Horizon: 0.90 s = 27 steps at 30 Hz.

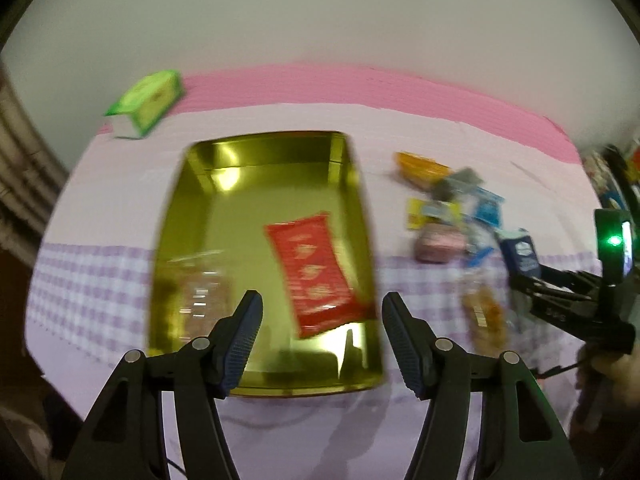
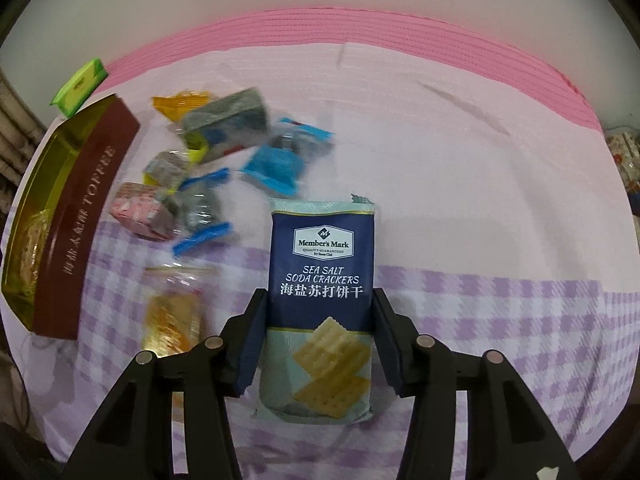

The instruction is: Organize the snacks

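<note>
A gold tin box (image 1: 200,216) lies open on the cloth, with a red snack packet (image 1: 314,270) and a clear-wrapped snack (image 1: 200,288) inside. My left gripper (image 1: 322,320) is open and empty above the tin's near end. My right gripper (image 2: 318,312) is shut on a blue sea salt soda crackers packet (image 2: 322,276) and holds it above the cloth; it also shows at the right of the left wrist view (image 1: 520,254). The tin also shows in the right wrist view (image 2: 68,216), its brown side lettered TOFFEE.
A pile of several loose snack packets (image 2: 224,160) lies between the tin and the crackers packet. A clear-wrapped cracker pack (image 2: 172,316) lies nearer. A green box (image 1: 146,102) stands at the far left by the wall. The cloth (image 2: 480,200) is pink and purple-checked.
</note>
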Motion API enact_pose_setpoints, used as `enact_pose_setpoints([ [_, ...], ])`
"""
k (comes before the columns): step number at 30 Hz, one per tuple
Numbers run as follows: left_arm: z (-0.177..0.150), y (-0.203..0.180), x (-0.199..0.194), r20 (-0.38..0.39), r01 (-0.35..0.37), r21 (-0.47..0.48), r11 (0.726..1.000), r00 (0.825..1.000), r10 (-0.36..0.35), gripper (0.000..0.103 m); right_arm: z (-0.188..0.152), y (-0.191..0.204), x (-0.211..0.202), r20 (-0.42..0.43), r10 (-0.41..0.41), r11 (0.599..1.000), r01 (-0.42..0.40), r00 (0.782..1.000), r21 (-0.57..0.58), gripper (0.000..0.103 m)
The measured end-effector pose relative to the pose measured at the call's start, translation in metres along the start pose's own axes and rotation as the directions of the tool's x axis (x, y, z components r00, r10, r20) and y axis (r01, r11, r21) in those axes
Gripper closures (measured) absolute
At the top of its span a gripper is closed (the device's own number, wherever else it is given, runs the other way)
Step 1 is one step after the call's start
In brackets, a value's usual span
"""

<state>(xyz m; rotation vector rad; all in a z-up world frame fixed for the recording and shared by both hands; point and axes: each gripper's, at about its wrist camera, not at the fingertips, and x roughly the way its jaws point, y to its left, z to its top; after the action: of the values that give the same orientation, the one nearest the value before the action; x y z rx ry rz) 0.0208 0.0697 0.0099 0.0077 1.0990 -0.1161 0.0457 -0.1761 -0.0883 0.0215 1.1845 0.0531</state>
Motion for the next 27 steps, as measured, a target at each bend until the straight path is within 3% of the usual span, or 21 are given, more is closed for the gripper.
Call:
enact_pose_setpoints([
  [5, 0.005, -0.044, 0.015, -0.055, 0.079, 0.06, 0.995, 0.996, -0.076, 0.04, -0.009, -0.03, -0.005, 0.002, -0.02, 0.998, 0.02, 1.0, 0.057, 0.056],
  [12, 0.008, -0.096, 0.038, -0.131, 0.127, 0.123, 0.984, 0.985, -0.111, 0.04, -0.02, -0.063, -0.009, 0.013, -0.033, 0.992, 0.031, 0.999, 0.12, 0.056],
  [22, 0.006, -0.135, 0.072, -0.218, 0.119, 0.084, 0.989, 0.971, -0.099, 0.04, -0.033, -0.066, -0.013, 0.053, -0.025, 0.993, 0.019, 0.998, 0.121, 0.056],
  [27, 0.002, -0.15, 0.083, -0.222, 0.082, 0.108, 0.991, 0.973, -0.056, 0.04, -0.035, -0.068, -0.015, 0.059, -0.012, 0.992, 0.005, 0.998, 0.125, 0.055],
])
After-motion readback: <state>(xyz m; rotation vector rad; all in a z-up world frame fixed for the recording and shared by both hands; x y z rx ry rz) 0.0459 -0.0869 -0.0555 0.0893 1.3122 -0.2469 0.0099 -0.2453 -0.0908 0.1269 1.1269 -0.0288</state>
